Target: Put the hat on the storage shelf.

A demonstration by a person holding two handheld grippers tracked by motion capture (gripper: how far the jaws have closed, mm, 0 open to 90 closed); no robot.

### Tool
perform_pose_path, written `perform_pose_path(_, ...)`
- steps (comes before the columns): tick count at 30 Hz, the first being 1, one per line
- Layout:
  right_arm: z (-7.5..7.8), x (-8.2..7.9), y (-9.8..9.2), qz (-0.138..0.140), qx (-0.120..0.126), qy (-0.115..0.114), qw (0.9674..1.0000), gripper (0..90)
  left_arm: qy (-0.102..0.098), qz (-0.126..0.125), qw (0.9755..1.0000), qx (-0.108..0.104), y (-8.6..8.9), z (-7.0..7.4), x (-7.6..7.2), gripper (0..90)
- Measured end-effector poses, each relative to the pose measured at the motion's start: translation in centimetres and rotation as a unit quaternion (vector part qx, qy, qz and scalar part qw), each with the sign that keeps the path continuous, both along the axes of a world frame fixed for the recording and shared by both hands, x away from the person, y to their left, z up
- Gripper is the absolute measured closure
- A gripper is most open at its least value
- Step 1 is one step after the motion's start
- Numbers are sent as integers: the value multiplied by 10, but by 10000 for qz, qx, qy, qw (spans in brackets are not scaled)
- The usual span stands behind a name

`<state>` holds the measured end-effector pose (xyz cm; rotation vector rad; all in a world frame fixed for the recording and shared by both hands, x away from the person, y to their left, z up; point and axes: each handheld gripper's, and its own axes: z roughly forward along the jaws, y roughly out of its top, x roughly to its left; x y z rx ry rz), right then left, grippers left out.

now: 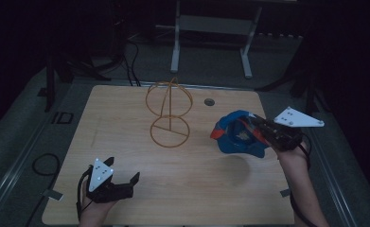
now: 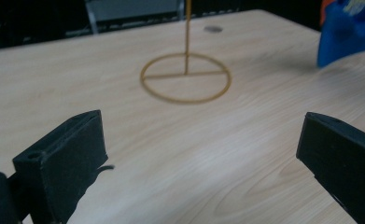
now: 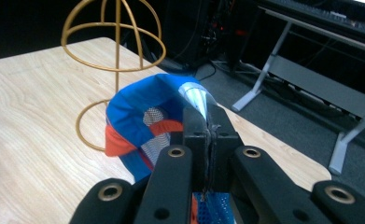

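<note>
Dim floor and cables surrounded the wooden table point(image 1: 126, 189). Right gripper point(image 3: 208, 126) was clenched on the blue cap point(image 1: 234, 135), lifted just short of the wire stand point(image 1: 169, 113) ahead — soft, light, floppy, best pinched at its rim. Left gripper point(image 1: 121, 182) hung released, well away.

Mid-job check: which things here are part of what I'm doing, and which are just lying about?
In the job:
- blue cap, clamped in the right gripper, held off the table
- gold wire hat stand, upright mid-table
- left gripper, jaws open, holding nothing

Lying about:
- grey grommet in the wooden table
- metal frame legs on the floor behind
</note>
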<state>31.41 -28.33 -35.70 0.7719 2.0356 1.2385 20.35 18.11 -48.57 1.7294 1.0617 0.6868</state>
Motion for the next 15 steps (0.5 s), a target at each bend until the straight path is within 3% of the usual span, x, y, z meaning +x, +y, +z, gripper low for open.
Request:
perform_pose_path(3,3,-7,-3,128,202,13,9997,884,-72,-204,9997,-64,-8,14,1,17)
perform_pose_path(9,6,-20,2,372,400,7,9985,884,-263,-606,9978,28,-30,37,5,32)
perform_pose_path(15,7,-30,12,513,349,-54,9981,884,-423,-908,9949,81,-52,49,12,55)
